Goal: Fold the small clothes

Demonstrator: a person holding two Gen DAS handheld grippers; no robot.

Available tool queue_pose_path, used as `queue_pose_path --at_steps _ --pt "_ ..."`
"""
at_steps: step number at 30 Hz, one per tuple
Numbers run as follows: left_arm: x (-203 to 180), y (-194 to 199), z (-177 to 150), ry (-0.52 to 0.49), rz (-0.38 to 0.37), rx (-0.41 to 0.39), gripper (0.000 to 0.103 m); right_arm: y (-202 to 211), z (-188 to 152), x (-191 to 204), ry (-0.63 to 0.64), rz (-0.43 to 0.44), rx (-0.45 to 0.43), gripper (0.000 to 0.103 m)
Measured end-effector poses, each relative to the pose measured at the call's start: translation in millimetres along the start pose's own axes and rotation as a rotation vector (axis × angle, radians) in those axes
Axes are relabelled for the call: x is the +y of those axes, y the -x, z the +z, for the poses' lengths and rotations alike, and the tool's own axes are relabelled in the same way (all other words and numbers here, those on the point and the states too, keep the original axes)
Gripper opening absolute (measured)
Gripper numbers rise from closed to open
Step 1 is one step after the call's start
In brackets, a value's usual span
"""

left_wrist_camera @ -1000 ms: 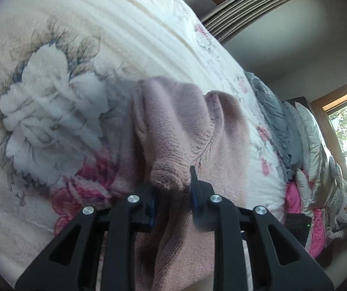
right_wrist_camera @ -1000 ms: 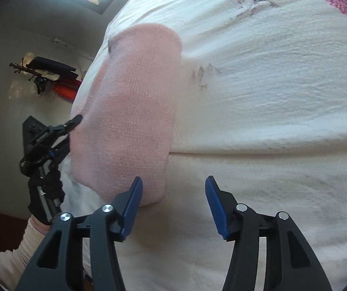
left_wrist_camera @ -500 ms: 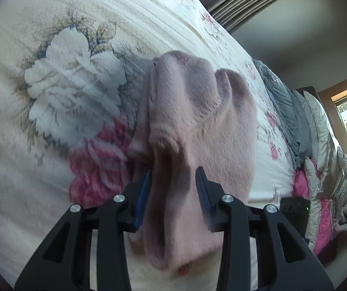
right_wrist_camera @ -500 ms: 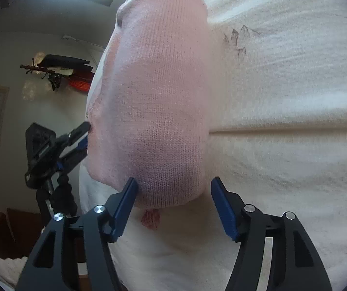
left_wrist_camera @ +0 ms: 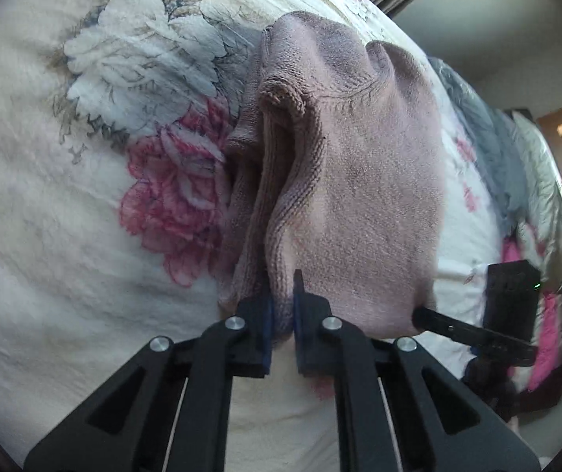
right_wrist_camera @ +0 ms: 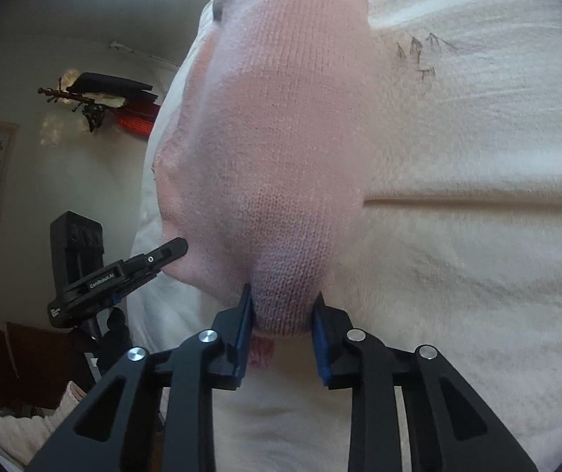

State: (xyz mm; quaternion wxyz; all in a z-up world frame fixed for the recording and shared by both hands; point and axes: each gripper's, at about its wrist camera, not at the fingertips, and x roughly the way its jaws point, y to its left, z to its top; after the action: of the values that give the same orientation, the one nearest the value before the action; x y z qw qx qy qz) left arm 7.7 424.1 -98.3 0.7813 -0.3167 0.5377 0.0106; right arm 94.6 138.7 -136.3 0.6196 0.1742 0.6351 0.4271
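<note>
On the bed, the left tongs (left_wrist_camera: 282, 306) are clamped tight on a bunched fold at the near edge of a pink knit garment (left_wrist_camera: 359, 181). Beside them, the right tongs (right_wrist_camera: 281, 314) straddle the same hem, their blue pads touching the knit but standing apart. That garment lies on the floral bedspread (left_wrist_camera: 84, 157), pillows (left_wrist_camera: 532, 181) beyond.

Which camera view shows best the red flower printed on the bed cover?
The left wrist view: the red flower lies large and sharp beside the pink knit garment. The right wrist view shows only a small red trace under the garment's edge.
</note>
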Motion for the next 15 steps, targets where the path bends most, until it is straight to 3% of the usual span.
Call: queue_pose_path --at_steps 6,10,12,15 --pt "7.6 -9.0 -0.6 0.021 -0.006 0.021 0.007 -29.4 -3.6 -15.6 -0.026 -0.026 0.063 0.027" --pt "11.8 5.3 -1.5 0.043 -0.055 0.027 0.011 -9.3 0.0 -0.5 0.035 -0.052 0.04 0.043" --pt "14.7 21.3 2.2 0.042 -0.048 -0.011 0.016 7.2 1.6 0.4 0.054 -0.072 0.006 0.049" --pt "16.7 35.4 18.1 0.028 -0.032 -0.067 0.019 27.2 0.5 -2.7 0.057 -0.092 -0.034 0.051"
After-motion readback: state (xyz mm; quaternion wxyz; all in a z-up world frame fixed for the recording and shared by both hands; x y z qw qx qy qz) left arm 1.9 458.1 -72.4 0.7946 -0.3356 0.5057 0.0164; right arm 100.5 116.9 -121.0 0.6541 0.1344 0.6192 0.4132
